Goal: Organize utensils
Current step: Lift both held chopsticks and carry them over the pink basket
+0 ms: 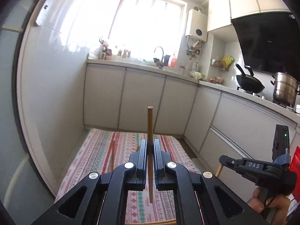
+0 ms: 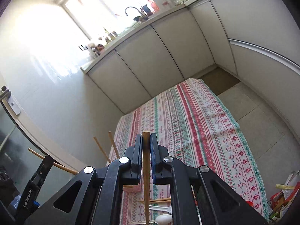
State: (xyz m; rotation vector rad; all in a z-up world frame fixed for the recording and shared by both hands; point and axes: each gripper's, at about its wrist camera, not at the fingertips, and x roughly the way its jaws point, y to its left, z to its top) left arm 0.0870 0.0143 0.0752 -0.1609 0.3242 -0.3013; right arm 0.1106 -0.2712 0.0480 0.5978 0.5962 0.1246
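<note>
My left gripper [image 1: 150,146] is shut on a wooden chopstick [image 1: 150,123] that stands upright between the fingers, above the striped tablecloth [image 1: 97,153]. My right gripper [image 2: 146,140] is shut on another wooden chopstick [image 2: 146,168], its thick end just past the fingertips. In the left wrist view the right gripper [image 1: 223,159] shows at the lower right with a chopstick end [image 1: 219,170] below it. In the right wrist view the left gripper [image 2: 46,159] shows at the lower left holding its chopstick [image 2: 61,166]. Loose chopsticks [image 2: 155,200], a white plastic fork [image 2: 161,209] and a white spoon [image 2: 163,219] lie on the cloth [image 2: 187,121] below.
Two more chopsticks [image 2: 112,144] stick up at the cloth's left edge; the holder is hidden. White cabinets [image 1: 142,97] ring the table. A wok [image 1: 249,84] and steel pot [image 1: 285,90] sit on the counter at right. Bags [image 2: 283,196] lie on the floor.
</note>
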